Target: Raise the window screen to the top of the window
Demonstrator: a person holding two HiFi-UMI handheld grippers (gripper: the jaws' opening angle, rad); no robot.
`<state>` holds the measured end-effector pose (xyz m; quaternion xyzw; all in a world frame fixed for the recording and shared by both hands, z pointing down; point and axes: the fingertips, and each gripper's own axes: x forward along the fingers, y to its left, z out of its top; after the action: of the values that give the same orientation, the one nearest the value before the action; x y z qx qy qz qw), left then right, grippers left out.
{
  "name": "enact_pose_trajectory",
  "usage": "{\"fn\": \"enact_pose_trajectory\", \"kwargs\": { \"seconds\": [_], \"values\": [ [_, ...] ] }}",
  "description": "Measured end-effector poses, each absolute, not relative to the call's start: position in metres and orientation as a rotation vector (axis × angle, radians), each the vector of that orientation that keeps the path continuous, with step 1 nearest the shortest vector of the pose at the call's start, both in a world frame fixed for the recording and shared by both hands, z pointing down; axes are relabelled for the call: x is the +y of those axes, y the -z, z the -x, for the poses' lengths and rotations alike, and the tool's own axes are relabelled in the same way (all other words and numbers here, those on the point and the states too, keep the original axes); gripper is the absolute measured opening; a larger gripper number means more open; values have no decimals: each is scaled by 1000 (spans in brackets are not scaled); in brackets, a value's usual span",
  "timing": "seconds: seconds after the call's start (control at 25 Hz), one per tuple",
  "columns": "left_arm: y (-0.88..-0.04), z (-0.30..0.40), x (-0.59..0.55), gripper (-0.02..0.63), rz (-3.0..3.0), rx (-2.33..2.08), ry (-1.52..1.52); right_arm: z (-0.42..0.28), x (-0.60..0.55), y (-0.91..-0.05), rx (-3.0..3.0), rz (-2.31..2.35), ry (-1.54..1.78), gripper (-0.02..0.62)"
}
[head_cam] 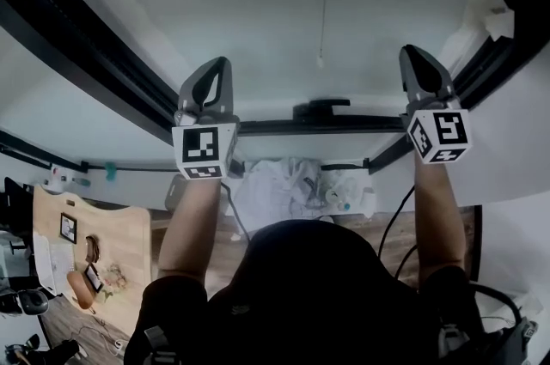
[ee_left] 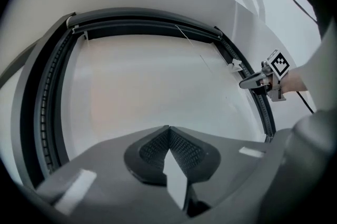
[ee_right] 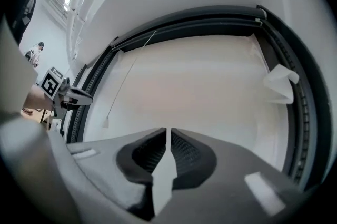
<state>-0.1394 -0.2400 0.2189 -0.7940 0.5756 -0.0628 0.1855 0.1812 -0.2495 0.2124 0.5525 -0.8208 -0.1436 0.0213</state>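
Observation:
The window's pale screen [head_cam: 284, 3] fills a black frame [head_cam: 103, 63], and I see it again as the screen [ee_left: 152, 91] and the screen [ee_right: 200, 86] from each gripper. A thin pull cord [head_cam: 320, 61] hangs near its middle. A dark handle [head_cam: 322, 107] sits on the lower bar [head_cam: 284, 127]. My left gripper [head_cam: 209, 78] is held up before the lower left of the window, shut and empty. My right gripper [head_cam: 421, 61] is held up at the lower right, by the frame, also shut and empty. Neither touches the handle or the cord.
A crumpled white piece [head_cam: 491, 15] clings to the frame's right side. Below the window lie a heap of white cloth [head_cam: 284, 183] and a wooden table [head_cam: 103, 239] with small items. Cables trail from both grippers. A person [ee_right: 37, 52] stands far off.

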Motion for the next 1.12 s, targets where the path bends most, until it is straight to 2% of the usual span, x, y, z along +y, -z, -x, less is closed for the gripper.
{"fn": "enact_pose_trajectory", "kwargs": {
  "seconds": [0.64,1.12],
  "values": [
    [-340,137,-213,6,2378,1674,207,-215,-216,-353,-2530,-1817,51,0],
    [-347,123,-216,6,2406,1638,217,-220,-218,-365,-2528,-1815,3,0]
  ]
}}
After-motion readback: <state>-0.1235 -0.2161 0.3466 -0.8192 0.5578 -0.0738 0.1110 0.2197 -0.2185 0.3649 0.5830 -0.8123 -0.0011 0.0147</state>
